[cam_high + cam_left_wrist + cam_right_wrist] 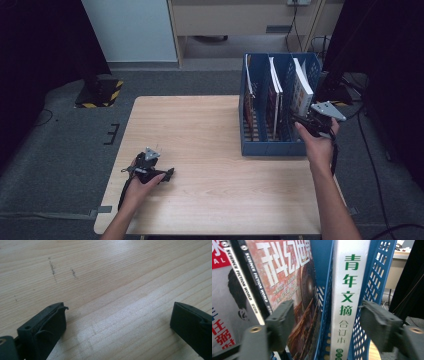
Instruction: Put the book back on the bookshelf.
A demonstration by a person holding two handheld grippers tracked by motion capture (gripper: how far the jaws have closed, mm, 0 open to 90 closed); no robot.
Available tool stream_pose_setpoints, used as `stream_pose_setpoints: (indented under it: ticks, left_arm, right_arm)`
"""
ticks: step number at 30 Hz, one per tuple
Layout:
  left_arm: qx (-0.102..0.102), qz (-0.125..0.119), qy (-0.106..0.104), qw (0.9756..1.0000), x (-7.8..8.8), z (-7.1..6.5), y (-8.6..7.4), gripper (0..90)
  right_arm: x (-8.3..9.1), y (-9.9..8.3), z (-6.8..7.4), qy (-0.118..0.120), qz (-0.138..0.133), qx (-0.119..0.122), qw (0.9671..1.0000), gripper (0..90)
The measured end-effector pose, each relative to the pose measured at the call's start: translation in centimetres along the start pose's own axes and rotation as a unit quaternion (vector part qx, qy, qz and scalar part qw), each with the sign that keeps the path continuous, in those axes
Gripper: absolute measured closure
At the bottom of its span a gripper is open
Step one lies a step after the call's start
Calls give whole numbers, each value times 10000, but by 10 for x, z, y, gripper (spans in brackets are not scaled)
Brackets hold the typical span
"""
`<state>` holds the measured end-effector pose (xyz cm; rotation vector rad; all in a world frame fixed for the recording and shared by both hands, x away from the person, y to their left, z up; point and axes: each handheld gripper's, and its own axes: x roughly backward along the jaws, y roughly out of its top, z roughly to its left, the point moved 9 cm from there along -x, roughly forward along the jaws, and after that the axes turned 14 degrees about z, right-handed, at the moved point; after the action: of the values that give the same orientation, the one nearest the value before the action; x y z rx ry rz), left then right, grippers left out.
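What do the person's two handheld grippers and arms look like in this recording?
Both are black: the left gripper and right gripper each carry a grey three-cornered plate on top and trail a dark cable. The jaws are blocky black pads with small screw holes. Forearms are bare, no sleeves visible.

An office-like recording room is showing here: a wooden table [200,150] is standing on grey carpet [60,150], a blue magazine rack [272,145] is holding magazines [301,90], and cables [372,165] are trailing across the floor.

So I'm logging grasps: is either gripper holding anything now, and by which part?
Nothing is held. The right gripper has its jaws open around the white book's spine without pressing; the left gripper is open over the table.
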<state>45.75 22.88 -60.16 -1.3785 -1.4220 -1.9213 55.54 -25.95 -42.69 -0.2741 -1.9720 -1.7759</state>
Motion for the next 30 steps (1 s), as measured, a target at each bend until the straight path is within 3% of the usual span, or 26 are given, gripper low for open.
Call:
stream_pose_setpoints:
  ticks: [4,9,20,30]
  left_arm:
    - [0,0,-1,10000,0,0,0,0]
    - [5,4,-4,10000,0,0,0,0]
    - [17,-4,-12,10000,-1,-1,2,0]
    - [17,-2,-13,10000,-1,-1,2,0]
  right_arm:
    - [8,-8,7,96,40,-61,9999,148]
    - [18,-16,14,205,71,20,9998,96]
    - [37,-28,36,550,66,48,9985,51]
    - [49,-39,62,911,179,240,9954,47]
